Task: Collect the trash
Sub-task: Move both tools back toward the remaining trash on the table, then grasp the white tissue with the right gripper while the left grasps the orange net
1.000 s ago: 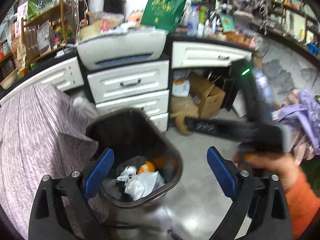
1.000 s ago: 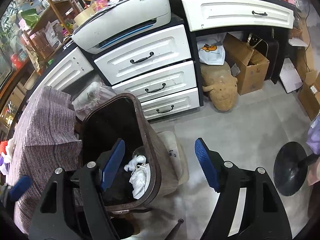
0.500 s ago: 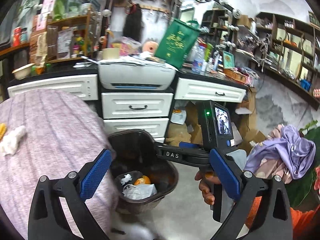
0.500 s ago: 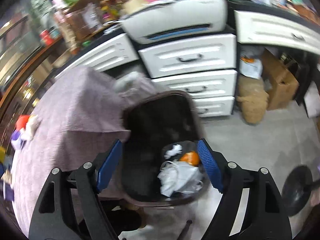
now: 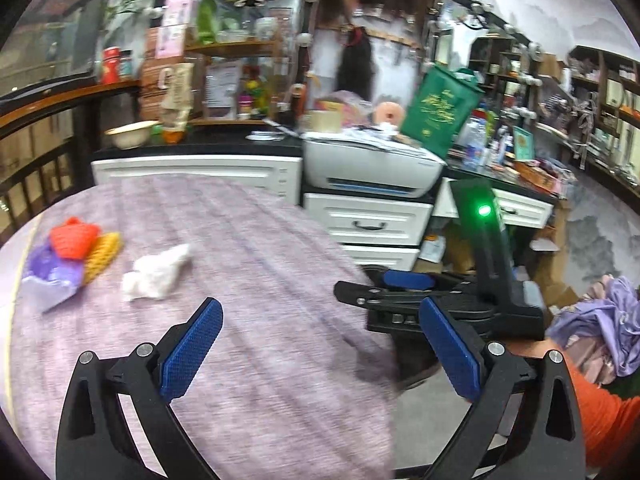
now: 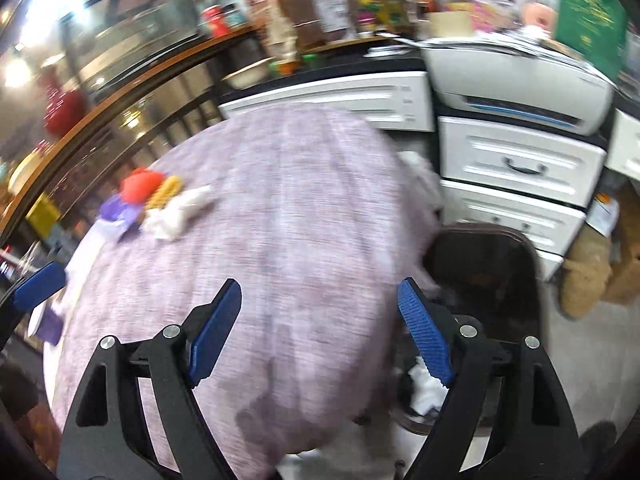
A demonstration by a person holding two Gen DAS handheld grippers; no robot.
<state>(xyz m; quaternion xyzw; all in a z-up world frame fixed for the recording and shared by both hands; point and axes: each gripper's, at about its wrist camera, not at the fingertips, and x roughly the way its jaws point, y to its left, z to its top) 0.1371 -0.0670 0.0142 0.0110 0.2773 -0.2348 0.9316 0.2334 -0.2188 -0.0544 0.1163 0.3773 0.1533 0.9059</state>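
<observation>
Holding both the left gripper and right gripper released and empty, we see the crumpled tissue ahead-left of the jaws on the purple tablecloth, the trash bin right.

No words or numbers can be read anywhere: the gold print on the green bag and the papers on the wooden shelf are too blurred.
</observation>
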